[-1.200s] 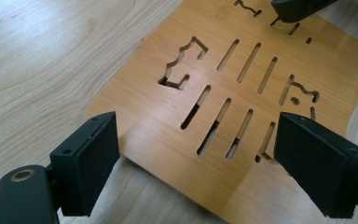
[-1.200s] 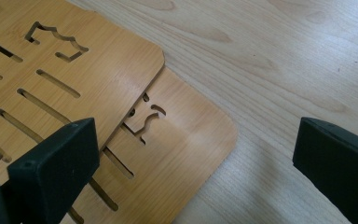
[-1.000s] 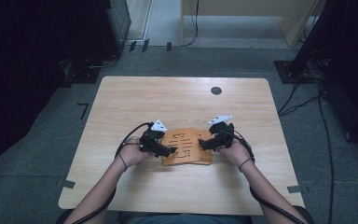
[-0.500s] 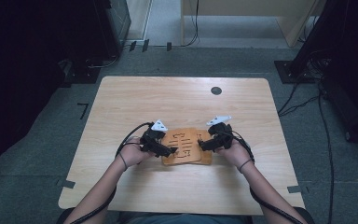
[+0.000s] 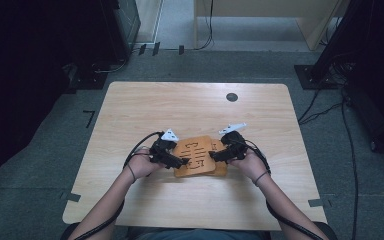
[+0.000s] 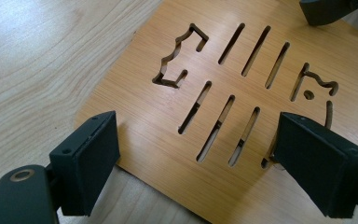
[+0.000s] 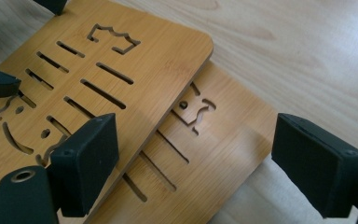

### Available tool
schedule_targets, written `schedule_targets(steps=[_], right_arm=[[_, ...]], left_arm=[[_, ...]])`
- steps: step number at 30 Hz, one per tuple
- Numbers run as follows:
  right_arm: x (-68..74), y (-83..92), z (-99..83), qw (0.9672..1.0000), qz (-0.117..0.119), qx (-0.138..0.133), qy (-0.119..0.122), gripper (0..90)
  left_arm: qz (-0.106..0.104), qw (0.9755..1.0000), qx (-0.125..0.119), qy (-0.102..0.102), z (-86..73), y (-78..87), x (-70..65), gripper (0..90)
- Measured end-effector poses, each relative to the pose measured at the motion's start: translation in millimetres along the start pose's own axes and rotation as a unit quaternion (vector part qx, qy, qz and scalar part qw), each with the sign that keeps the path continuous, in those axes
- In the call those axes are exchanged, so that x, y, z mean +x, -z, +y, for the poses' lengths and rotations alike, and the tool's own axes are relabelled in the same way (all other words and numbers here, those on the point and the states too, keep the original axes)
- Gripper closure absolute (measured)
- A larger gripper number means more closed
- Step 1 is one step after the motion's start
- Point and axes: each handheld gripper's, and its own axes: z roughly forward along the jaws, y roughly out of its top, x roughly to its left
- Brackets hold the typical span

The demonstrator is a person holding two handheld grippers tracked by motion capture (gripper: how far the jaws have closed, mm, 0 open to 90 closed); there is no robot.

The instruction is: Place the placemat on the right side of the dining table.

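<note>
boards: two slotted bamboo boards, upper board (image 7: pixel 121 60) skewed over lower board (image 7: pixel 214 140), near edge of worktop (image 5: pixel 190 105)
left gripper (image 6: pixel 196 154): jaws apart, straddling upper board
right gripper (image 7: pixel 196 158): jaws apart, just been closing, boards' corner between them, unpinched
</note>
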Motion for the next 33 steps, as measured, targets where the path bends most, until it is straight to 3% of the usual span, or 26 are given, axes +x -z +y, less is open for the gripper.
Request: schedule_targets(steps=[6, 11, 16, 23, 28, 33], right_arm=[[0.7, -2.3, 2.3, 0.9987, 0.03, 0.02, -0.037, 16.4], [6.9, -3.6, 5.3, 0.9987, 0.041, 0.014, -0.025, 16.5], [15.2, -6.5, 7.5, 0.9986, 0.05, 0.016, -0.001, 23.7], [18.7, -10.8, 12.3, 0.997, 0.059, 0.038, -0.031, 28.5], [21.6, -12.7, 16.8, 0.9952, 0.067, 0.047, -0.054, 28.7], [17.1, -14.1, 21.4, 0.9939, 0.074, 0.055, -0.061, 31.9]], left_arm=[[0.0, 1.0, -0.002, 0.0, -0.4, -0.2, 0.0, 13.3], [0.001, 1.0, -0.004, 0.0, 0.0, -0.8, -0.7, 13.3], [0.001, 1.0, -0.005, -0.001, 0.2, -1.3, -1.7, 13.3], [0.0, 1.0, -0.008, -0.003, -0.3, -1.6, -1.7, 13.3], [-0.003, 0.9998, -0.013, -0.015, -2.3, -1.6, -0.3, 13.3], [-0.008, 0.9997, -0.015, -0.02, -5.4, 0.8, 2.4, 13.3]])
